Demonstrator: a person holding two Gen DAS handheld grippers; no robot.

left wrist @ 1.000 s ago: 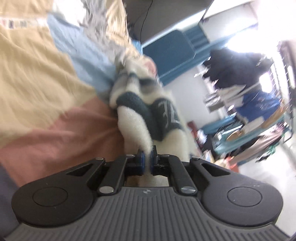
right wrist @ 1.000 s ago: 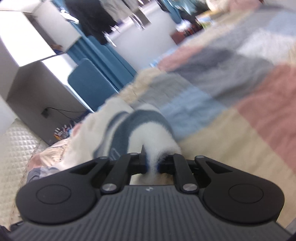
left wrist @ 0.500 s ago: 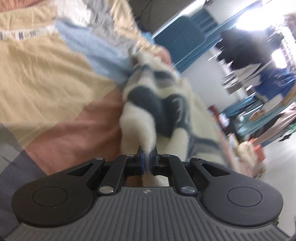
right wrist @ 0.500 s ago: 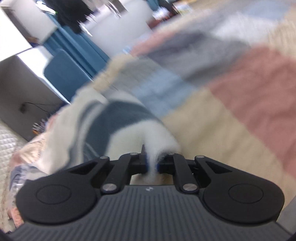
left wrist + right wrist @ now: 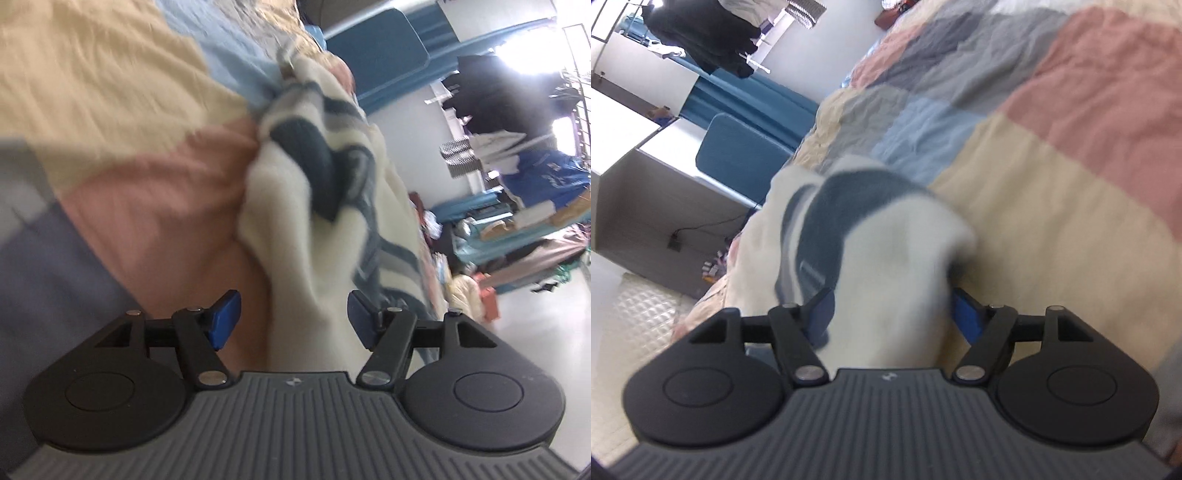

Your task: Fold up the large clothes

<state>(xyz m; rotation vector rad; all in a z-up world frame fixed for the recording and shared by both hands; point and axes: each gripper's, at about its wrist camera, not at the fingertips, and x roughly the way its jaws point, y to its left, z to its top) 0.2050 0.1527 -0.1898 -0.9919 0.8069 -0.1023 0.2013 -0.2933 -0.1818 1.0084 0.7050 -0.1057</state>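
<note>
Cream sweater (image 5: 291, 206) w/ dark blue-grey stripes, bunched, lying on patchwork bedspread (image 5: 122, 110) near bed edge. Fabric fuzzy, thick; folds piled up, one end running back toward each camera. Motion blur on knit in both views.

L gripper (image 5: 294, 319): jaws spread and opening. Strip of cream knit runs between them; blue pads (image 5: 226, 318) stand clear of it on L side, R pad close to cloth, contact there can't tell. No pinch visible.

R gripper (image 5: 891, 314): jaws spread, opening too. Sweater (image 5: 882, 240) bulks up between the fingers, fills most of gap; cloth hides part of both blue pads (image 5: 964, 318). Looks slack, not squeezed.

Bedspread (image 5: 1052, 155): blocks of cream-yellow, pink, pale blue, grey, wrinkled. Sweater sits on yellow/pink/blue patches, toward bed's side.

Beyond bed: blue padded chair back (image 5: 738, 155) against a white desk (image 5: 635, 147), cable hanging under desk. Dark clothes on a rack (image 5: 495, 96), backlit by bright window. More heaped clothing on teal-covered surfaces (image 5: 498, 221) further off, pale floor beside.
</note>
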